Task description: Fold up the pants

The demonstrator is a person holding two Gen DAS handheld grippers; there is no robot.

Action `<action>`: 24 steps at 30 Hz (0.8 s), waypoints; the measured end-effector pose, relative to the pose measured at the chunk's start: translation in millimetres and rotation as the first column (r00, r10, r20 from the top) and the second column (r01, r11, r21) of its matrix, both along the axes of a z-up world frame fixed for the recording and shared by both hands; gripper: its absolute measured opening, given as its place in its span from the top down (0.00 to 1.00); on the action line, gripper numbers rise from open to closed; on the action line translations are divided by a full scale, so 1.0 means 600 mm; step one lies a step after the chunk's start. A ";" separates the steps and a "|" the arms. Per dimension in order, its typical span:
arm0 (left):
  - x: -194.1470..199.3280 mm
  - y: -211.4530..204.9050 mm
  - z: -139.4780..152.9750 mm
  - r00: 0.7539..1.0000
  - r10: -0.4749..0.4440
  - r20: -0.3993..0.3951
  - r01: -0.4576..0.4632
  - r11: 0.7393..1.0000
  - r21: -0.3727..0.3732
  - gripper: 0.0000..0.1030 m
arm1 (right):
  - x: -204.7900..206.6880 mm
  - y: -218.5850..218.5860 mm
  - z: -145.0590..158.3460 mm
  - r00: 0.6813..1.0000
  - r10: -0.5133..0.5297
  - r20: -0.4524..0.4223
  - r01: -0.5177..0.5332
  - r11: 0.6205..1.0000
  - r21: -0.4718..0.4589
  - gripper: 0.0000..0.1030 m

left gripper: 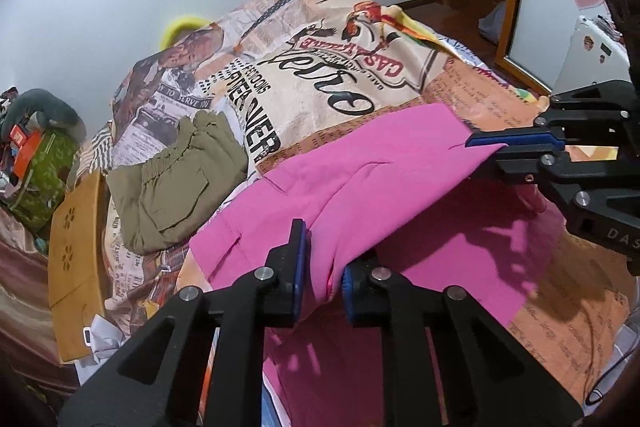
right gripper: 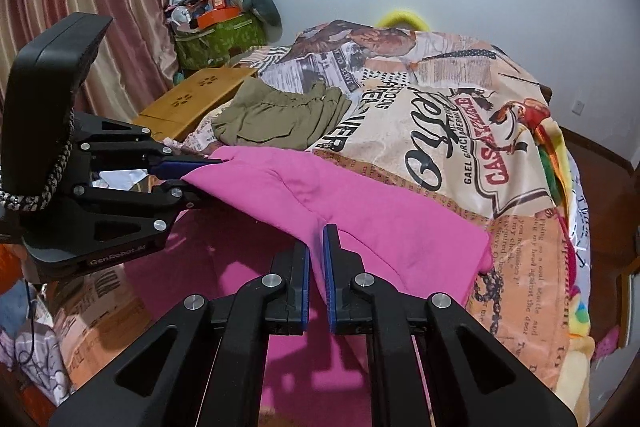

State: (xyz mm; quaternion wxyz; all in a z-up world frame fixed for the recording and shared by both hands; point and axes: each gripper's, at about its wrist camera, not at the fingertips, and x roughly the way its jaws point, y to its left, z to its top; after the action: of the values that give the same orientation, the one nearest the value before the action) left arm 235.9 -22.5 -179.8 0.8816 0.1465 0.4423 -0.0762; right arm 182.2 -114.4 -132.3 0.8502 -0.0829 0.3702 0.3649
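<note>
The big bed [right gripper: 460,131] with its picture blanket takes up most of the room; the pink pants [left gripper: 360,195] lie on the near side of the bed, with one edge lifted up in the air; the green pants [left gripper: 176,187] sit in a heap farther back on the bed, past the pink ones; a wooden tray [right gripper: 192,95] rests at the bed's edge beside the green heap.

The left gripper [left gripper: 322,267] pinches a fold of pink cloth between its blue pads; the right gripper [right gripper: 316,267] pinches the pink edge too, with its pads pressed close on it.

What could go wrong, I think: the cloth is thin and soft, so it could slip out of one pinch if the two pull apart too hard; then the fold would flop down crooked; the lifted edge could also sag in the middle and bunch up; if it swings too far back on the bed it could land on the green heap.

The part of the pink pants under the lifted flap is hidden; I cannot see the legs' ends or the waist; the near edge of the bed is cut off by the black gripper arms.
</note>
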 end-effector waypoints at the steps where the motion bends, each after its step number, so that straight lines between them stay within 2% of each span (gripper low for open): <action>1: -0.005 0.000 0.003 1.000 0.000 0.002 0.000 1.000 -0.004 0.84 | -0.004 -0.003 0.003 1.000 0.004 0.002 -0.004 1.000 0.001 0.95; 12: -0.064 -0.008 0.011 1.000 -0.005 -0.019 0.004 0.998 -0.059 0.84 | -0.052 -0.022 0.010 0.999 0.035 0.016 -0.035 0.999 -0.020 0.95; 17: -0.082 -0.013 0.003 1.000 -0.007 -0.021 0.006 0.999 -0.053 0.84 | -0.065 -0.025 0.000 0.999 0.042 -0.006 -0.042 0.999 -0.021 0.95; 20: -0.078 -0.008 -0.009 0.999 -0.006 -0.051 0.003 0.998 -0.057 0.84 | -0.063 -0.023 -0.014 0.998 0.038 -0.040 -0.040 0.998 -0.042 0.94; 21: -0.075 -0.005 -0.014 0.998 -0.001 -0.067 -0.003 0.998 -0.059 0.79 | -0.060 -0.023 -0.020 0.998 0.037 -0.052 -0.040 0.998 -0.057 0.92; 23: -0.069 -0.001 -0.023 0.996 0.007 -0.088 -0.013 0.998 -0.062 0.61 | -0.057 -0.025 -0.030 0.997 0.025 -0.068 -0.031 0.997 -0.077 0.75; 24: -0.068 0.001 -0.027 0.996 0.008 -0.091 -0.014 0.998 -0.064 0.45 | -0.051 -0.027 -0.036 0.997 0.015 -0.079 -0.021 0.997 -0.078 0.71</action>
State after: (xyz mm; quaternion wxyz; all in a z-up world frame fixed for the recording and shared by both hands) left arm 195.2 -22.1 -195.7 0.8653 0.1118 0.4799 -0.0924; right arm 151.3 -130.5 -153.7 0.8279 -0.1054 0.4166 0.3605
